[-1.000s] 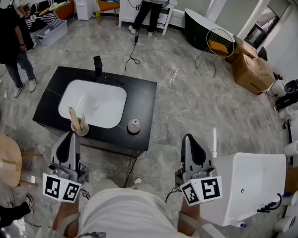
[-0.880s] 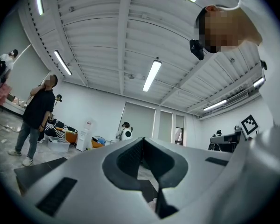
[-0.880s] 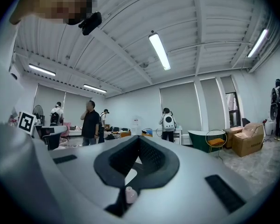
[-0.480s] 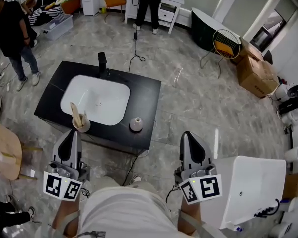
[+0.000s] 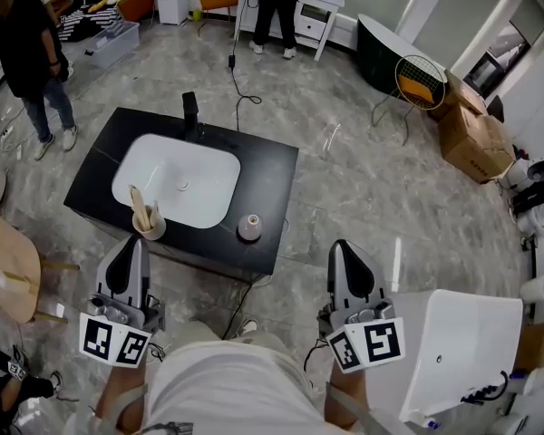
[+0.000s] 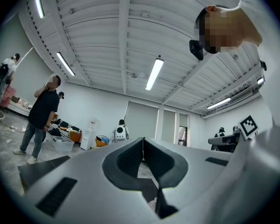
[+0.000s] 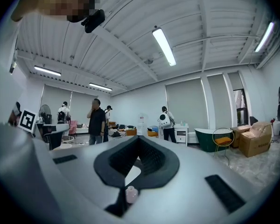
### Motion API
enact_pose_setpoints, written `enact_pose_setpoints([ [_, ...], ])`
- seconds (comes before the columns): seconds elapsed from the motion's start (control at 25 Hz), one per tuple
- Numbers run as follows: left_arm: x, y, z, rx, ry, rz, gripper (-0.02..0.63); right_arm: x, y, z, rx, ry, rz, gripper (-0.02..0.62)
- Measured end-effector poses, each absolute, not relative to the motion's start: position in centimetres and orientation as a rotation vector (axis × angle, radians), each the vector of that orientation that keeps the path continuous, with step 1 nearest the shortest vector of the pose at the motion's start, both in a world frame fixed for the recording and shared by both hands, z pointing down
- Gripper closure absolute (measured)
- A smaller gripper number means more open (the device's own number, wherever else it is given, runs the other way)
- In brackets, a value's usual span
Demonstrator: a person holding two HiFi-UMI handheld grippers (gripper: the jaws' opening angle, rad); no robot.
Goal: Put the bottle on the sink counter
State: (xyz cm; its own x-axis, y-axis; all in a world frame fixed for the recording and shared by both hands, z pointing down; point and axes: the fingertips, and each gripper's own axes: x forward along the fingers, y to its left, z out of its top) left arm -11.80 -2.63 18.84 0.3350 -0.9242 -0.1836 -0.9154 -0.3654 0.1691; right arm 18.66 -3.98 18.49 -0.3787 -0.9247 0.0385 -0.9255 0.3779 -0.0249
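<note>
Grey marble-look floor all around, with the black counter [image 5: 265,175] in the middle of it and the white sink [image 5: 177,179] set into its top. Bottle [image 5: 248,227] is the little pinkish one standing upright on the counter, just off the sink's front right corner, so it's on the counter top and not in the basin. Cup [image 5: 149,226] with wooden sticks sits at the sink's front left edge, and the black faucet [image 5: 190,111] is on the far side. You're holding both grippers out in front of you, on your side of the counter. Left gripper [image 5: 127,246] lines up just below the cup in the head view, and right gripper [image 5: 345,247] is off to the right of the counter over bare floor. Both are pinched fully closed, pads touching, with nothing caught between them in either gripper view. Neither is touching the bottle. White cabinet [image 5: 462,343] is at your right, and a person in black [image 5: 32,48] stands past the counter's left end.
</note>
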Motion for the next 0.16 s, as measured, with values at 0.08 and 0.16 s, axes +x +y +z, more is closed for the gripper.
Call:
enact_pose_setpoints([
  [0.08,-11.68,-2.75,18.92,2.534,-1.752,-0.387,0.591,18.74,-4.16,18.58,1.737,-2.594,0.069,0.586],
  [0.16,-11.58,-2.87,19.04,2.532,-1.753,-0.387,0.591,18.8,-4.35,18.69,1.734,-2.595,0.071,0.586],
])
